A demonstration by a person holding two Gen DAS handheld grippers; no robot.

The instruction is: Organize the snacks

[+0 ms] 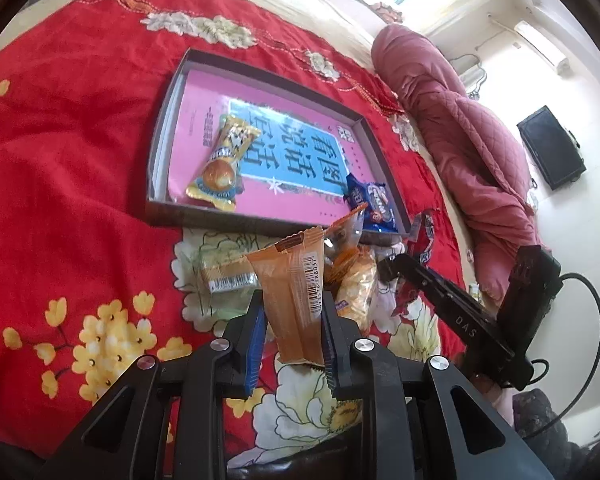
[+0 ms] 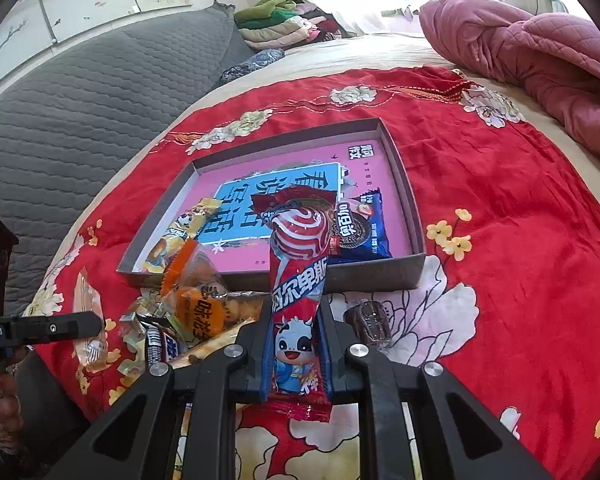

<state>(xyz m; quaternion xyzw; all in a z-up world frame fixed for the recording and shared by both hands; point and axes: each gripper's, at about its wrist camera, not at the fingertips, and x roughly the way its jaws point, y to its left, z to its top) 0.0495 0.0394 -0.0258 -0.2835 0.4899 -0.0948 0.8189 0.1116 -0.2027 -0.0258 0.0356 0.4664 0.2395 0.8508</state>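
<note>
My left gripper is shut on an orange snack packet with a barcode, held above the red bedspread. My right gripper is shut on a long red lollipop packet with a cartoon cow, held just in front of the shallow grey box. The box has a pink and blue bottom and holds a yellow snack packet and a blue cookie packet. The right gripper also shows in the left wrist view.
Loose snacks lie in a pile in front of the box: an orange packet, a pale green packet, a dark wrapped sweet. A pink quilt lies at the far right, a grey headboard at the left.
</note>
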